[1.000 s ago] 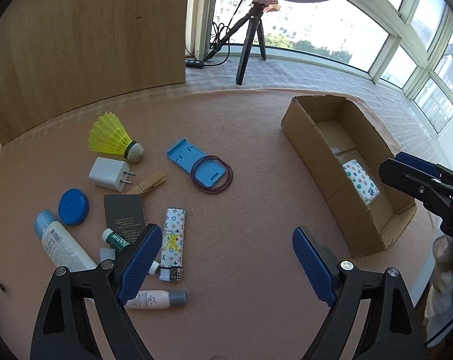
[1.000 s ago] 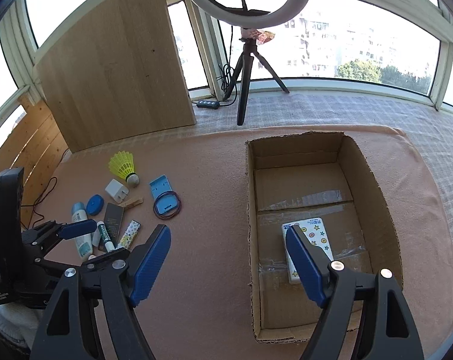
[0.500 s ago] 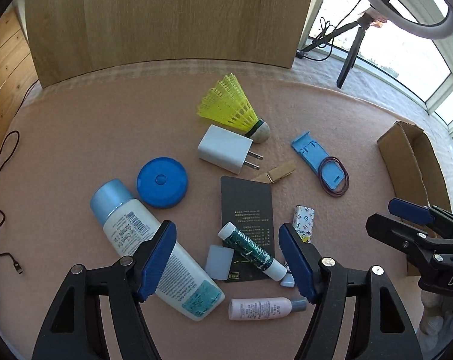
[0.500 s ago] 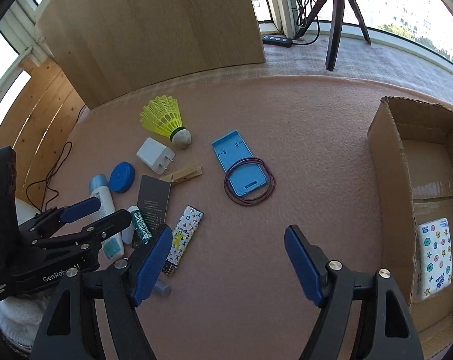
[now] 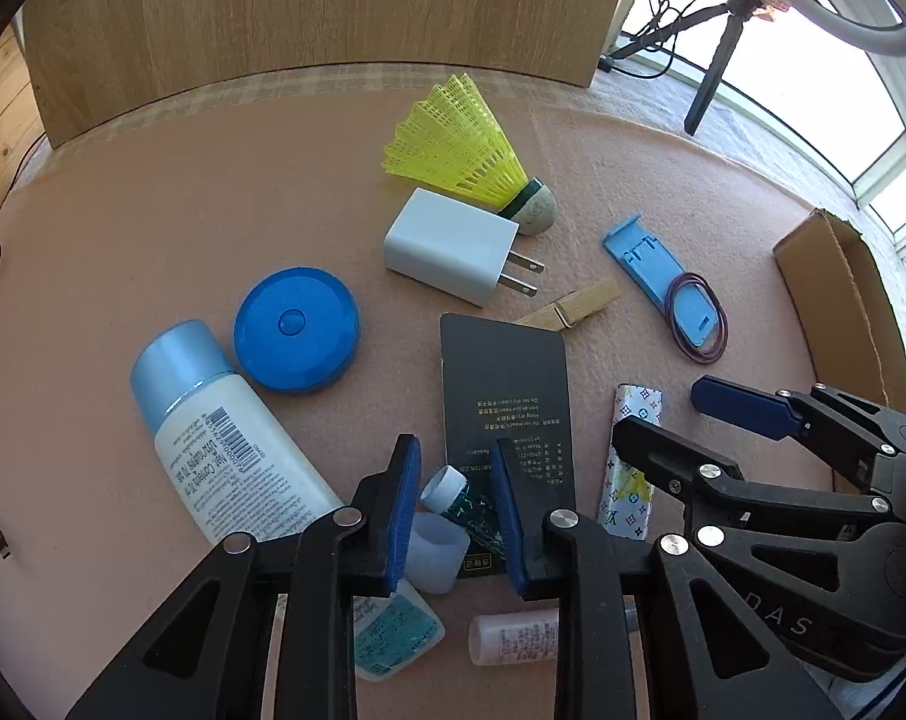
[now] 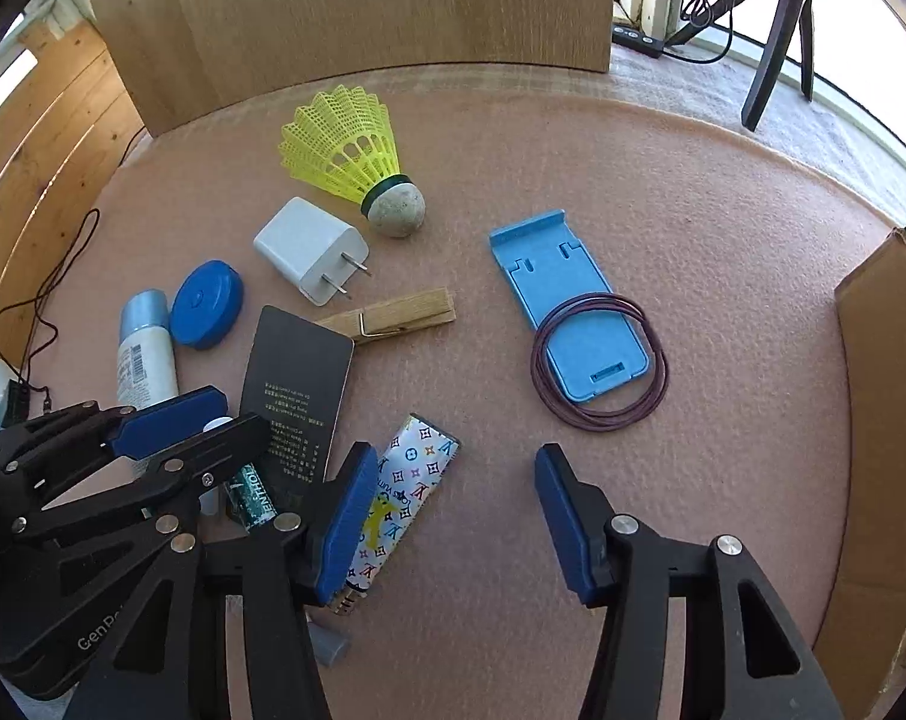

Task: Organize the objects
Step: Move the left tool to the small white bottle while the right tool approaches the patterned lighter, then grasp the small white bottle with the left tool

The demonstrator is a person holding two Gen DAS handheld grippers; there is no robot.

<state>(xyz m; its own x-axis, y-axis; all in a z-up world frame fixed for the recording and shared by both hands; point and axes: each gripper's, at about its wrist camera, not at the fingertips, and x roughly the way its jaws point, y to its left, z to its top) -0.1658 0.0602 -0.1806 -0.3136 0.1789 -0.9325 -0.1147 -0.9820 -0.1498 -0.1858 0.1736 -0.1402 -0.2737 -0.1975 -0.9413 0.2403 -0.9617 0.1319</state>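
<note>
Left tool (image 5: 456,504) closing around green tube (image 5: 462,501), cardboard box (image 6: 885,420) contents unseen

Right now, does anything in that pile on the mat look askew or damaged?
Nothing looks damaged or spilled. The items lie jumbled: the green lip-balm tube sits crooked across the black card, its loose clear cap beside it, and a purple band rings the blue phone stand.

We see a matt, felt-like pink cloth (image 6: 663,192) under everything. The shuttlecock (image 6: 345,144) has a glossy yellow plastic skirt and a rough, cork-like nose. The charger (image 6: 309,246) is smooth white plastic with metal prongs, the peg (image 6: 393,315) bare wood (with a wire spring), the box (image 6: 885,408) raw matt cardboard.
</note>
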